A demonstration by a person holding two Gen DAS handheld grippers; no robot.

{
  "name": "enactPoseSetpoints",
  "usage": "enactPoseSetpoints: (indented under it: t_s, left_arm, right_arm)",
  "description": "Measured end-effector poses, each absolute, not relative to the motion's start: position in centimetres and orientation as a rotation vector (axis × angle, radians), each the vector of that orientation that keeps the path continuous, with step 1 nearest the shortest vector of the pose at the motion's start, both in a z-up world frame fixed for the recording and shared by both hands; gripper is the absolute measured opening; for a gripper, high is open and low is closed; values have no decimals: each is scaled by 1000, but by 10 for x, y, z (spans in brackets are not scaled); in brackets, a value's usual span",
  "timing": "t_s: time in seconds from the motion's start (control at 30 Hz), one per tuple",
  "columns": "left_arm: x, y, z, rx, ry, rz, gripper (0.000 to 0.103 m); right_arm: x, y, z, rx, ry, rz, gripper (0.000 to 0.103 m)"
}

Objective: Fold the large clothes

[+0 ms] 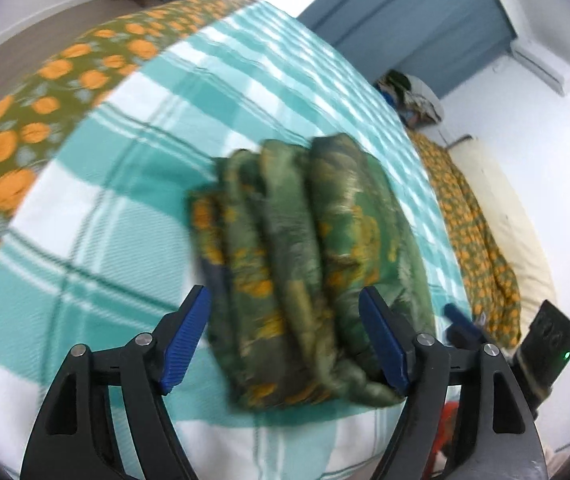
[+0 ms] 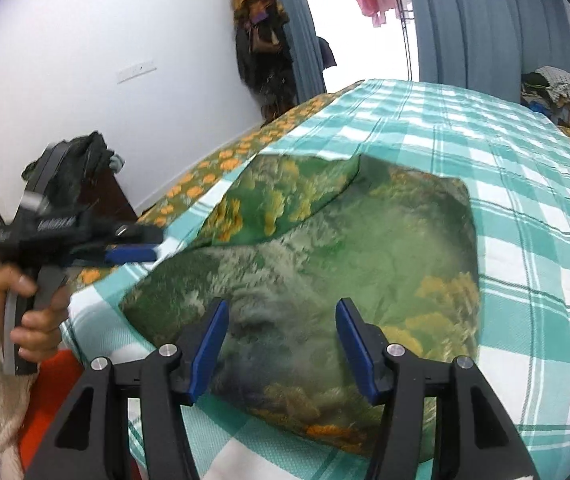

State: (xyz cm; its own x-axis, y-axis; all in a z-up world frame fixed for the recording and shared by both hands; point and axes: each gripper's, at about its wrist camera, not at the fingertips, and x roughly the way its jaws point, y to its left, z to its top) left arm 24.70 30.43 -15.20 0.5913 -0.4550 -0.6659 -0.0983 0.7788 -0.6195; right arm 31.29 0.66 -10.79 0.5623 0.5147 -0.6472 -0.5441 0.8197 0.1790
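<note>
Folded green floral garment (image 2: 325, 280) lies on the bed's teal checked blanket (image 2: 525, 208), near its front edge. Right gripper (image 2: 281, 344) hangs directly above the bundle's near end, jaws half apart and empty, nothing pinched. Left gripper (image 1: 285, 344) has wide, empty jaws, the cloth below and ahead of them, not touching; from the right wrist camera it sits off the bundle's left side. Stacked folds run away from the left jaws. Right is nearer. A loose upper flap (image 2: 285, 196) looks unfinished.
</note>
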Motion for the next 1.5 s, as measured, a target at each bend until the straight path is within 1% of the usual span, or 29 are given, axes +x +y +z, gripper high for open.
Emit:
enactPoseSetpoints:
  t_s: [0.2, 0.33, 0.43, 0.47, 0.53, 0.57, 0.67, 0.8, 0.9, 1.0, 1.03, 1.2, 1.37, 1.5]
  left_arm:
    - [242, 315, -169, -707, 957, -174, 80]
    - [250, 311, -186, -736, 981, -180, 81]
    - [254, 317, -195, -795, 973, -203, 82]
    - [255, 320, -197, -828, 964, -219, 84]
    - [259, 325, -203, -902, 955, -254, 92]
    - [260, 324, -204, -926, 957, -276, 93]
    - [269, 308, -201, -894, 996, -350, 93]
    - [296, 276, -191, -718, 1050, -339, 93]
    - [314, 262, -196, -657, 1092, -290, 93]
    - [327, 246, -209, -561, 1145, -243, 103]
    - [330, 241, -213, -526, 1142, -230, 103]
    - [336, 245, -223, -563, 1156, -249, 103]
    - [336, 246, -221, -562, 1178, -273, 103]
    - [340, 248, -223, -578, 1177, -287, 103]
  right_arm:
    - [331, -7, -99, 9, 733, 556, 57]
    - [343, 9, -104, -6, 753, 593, 57]
    - [342, 41, -119, -67, 778, 658, 57]
    - [344, 54, -132, -94, 824, 690, 57]
    - [347, 77, -166, -177, 915, 686, 58]
    - [344, 85, -179, -219, 914, 676, 58]
    - [339, 94, -186, -267, 880, 643, 58]
    - [339, 101, -187, -303, 877, 633, 58]
    - [336, 106, -188, -334, 864, 617, 58]
    - [334, 106, -188, -340, 857, 608, 58]
    - [334, 105, -188, -341, 857, 610, 58]
    - [333, 102, -183, -339, 867, 627, 58]
    - [331, 79, -158, -218, 893, 664, 58]
    - [328, 31, -126, -87, 861, 618, 59]
